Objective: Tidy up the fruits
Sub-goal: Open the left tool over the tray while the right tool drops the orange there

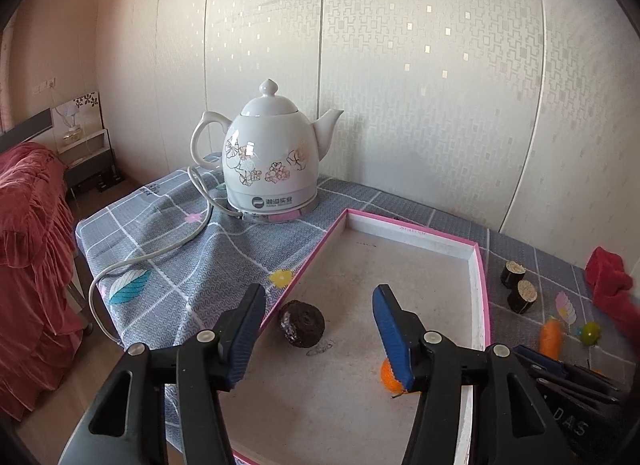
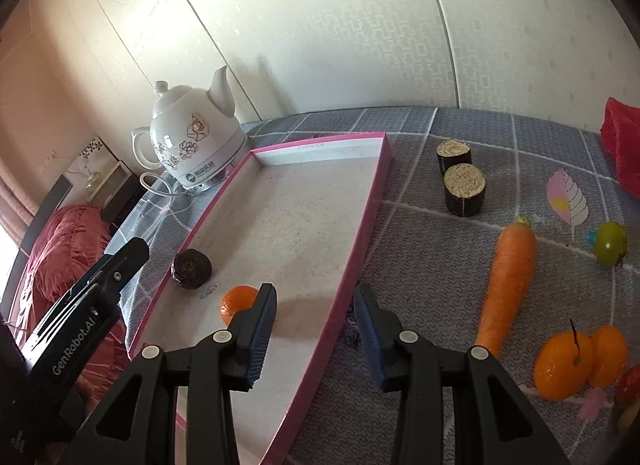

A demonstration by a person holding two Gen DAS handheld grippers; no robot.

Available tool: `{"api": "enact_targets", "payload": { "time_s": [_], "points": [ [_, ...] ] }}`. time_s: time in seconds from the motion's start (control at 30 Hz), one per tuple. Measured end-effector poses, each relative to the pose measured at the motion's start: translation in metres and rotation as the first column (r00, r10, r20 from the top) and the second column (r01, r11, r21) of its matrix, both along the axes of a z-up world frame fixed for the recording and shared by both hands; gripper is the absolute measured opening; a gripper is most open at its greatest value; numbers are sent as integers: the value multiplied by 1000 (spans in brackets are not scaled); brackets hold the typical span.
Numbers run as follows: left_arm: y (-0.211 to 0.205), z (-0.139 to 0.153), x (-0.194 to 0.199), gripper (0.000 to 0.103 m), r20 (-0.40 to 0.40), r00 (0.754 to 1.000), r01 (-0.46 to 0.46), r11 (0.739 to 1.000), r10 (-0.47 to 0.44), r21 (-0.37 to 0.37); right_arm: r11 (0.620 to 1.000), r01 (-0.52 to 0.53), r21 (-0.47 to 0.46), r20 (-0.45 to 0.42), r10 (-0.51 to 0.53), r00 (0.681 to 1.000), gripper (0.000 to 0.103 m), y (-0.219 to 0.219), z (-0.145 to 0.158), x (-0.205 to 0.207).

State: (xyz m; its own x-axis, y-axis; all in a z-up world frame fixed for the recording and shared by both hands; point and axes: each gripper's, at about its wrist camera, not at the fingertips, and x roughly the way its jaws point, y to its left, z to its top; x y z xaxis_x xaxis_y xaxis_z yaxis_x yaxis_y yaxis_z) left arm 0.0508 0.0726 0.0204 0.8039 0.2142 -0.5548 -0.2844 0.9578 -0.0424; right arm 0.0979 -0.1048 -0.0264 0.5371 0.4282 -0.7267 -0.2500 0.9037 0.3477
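Note:
A pink-rimmed white tray (image 1: 481, 277) (image 2: 376, 201) lies on the grey checked tablecloth. Inside it are a small orange (image 1: 387, 379) (image 2: 236, 300) and a dark round fruit (image 1: 303, 323) (image 2: 191, 268). My left gripper (image 1: 318, 331) hangs open over the tray, with the orange just below its right finger and nothing between the pads. Over the tray's right rim my right gripper (image 2: 316, 325) is open and holds nothing. On the cloth to the right lie a carrot (image 2: 506, 285) (image 1: 550, 335), two oranges (image 2: 562, 365) and a green fruit (image 2: 610, 243) (image 1: 590, 332).
A white flowered kettle (image 1: 272, 161) (image 2: 192, 141) with its cord stands behind the tray's left corner. Two dark rolls (image 2: 464, 189) (image 1: 520, 289) sit right of the tray. A red cloth (image 2: 622, 145) (image 1: 610, 285) lies at the far right. A red bed (image 1: 32, 245) is left of the table.

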Motion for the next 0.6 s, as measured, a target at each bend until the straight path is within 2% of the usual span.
{"api": "enact_targets", "payload": {
  "time_s": [0.13, 0.27, 0.6],
  "points": [
    [0, 0, -1, 57, 2, 1000, -5, 1000, 5, 9, 1000, 9, -12, 6, -8, 1000, 41, -3, 3, -1],
    [1, -1, -1, 63, 2, 1000, -8, 1000, 8, 4, 999, 14, -33, 21, -13, 1000, 41, -3, 5, -3],
    [-7, 1, -5, 63, 19, 1000, 6, 1000, -7, 26, 996, 19, -92, 59, -13, 998, 41, -2, 9, -8]
  ]
}}
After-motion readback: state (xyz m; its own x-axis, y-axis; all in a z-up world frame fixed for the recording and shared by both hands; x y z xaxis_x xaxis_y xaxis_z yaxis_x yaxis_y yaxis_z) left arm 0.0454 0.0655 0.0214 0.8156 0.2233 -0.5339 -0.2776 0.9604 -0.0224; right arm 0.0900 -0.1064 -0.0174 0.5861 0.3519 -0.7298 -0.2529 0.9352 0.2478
